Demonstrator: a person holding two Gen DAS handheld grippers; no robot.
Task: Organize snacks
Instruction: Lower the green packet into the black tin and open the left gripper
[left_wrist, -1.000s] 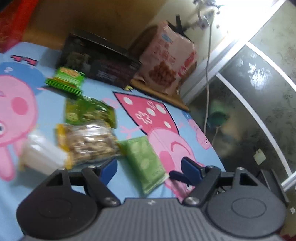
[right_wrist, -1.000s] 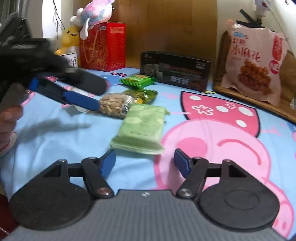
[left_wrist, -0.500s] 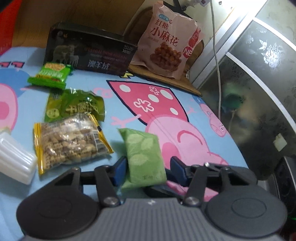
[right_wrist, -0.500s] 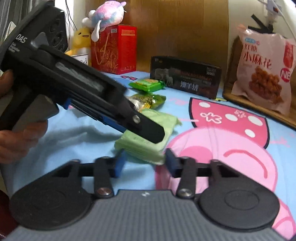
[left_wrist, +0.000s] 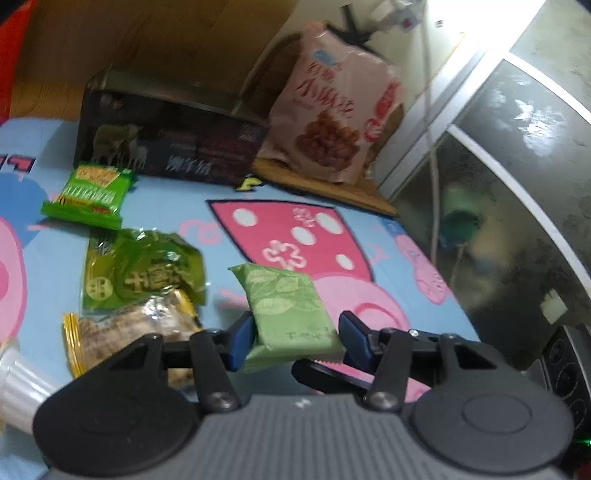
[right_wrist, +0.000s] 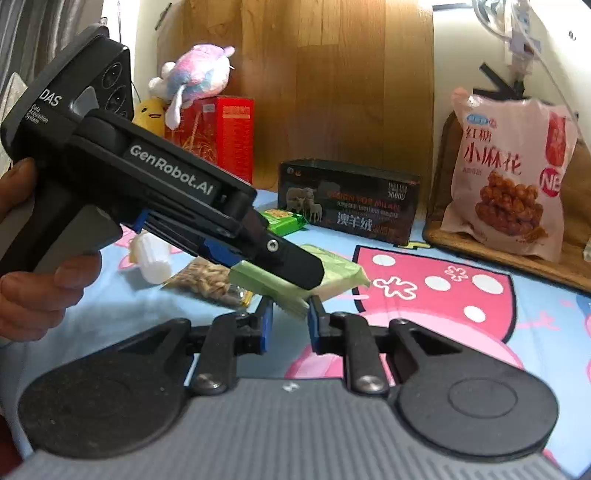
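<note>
A pale green leaf-print packet (left_wrist: 291, 314) is lifted off the blue cartoon cloth. My left gripper (left_wrist: 293, 334) is closed on its sides, and my right gripper (right_wrist: 288, 317) is shut on its crimped end (right_wrist: 291, 304). The left gripper's black body (right_wrist: 159, 188) crosses the right wrist view above the packet (right_wrist: 332, 275). On the cloth lie a peanut bag (left_wrist: 140, 332), a dark green snack bag (left_wrist: 140, 273) and a bright green packet (left_wrist: 92, 192).
A dark box (left_wrist: 170, 147) and a big pink snack bag (left_wrist: 332, 110) stand at the back. A white ribbed plastic piece (right_wrist: 151, 258) lies left. A red box (right_wrist: 218, 136) with plush toys (right_wrist: 195, 77) stands at the back left.
Both grippers closed in on the pale green packet and took hold of it; it has come up off the cloth. The other snacks have not moved.
</note>
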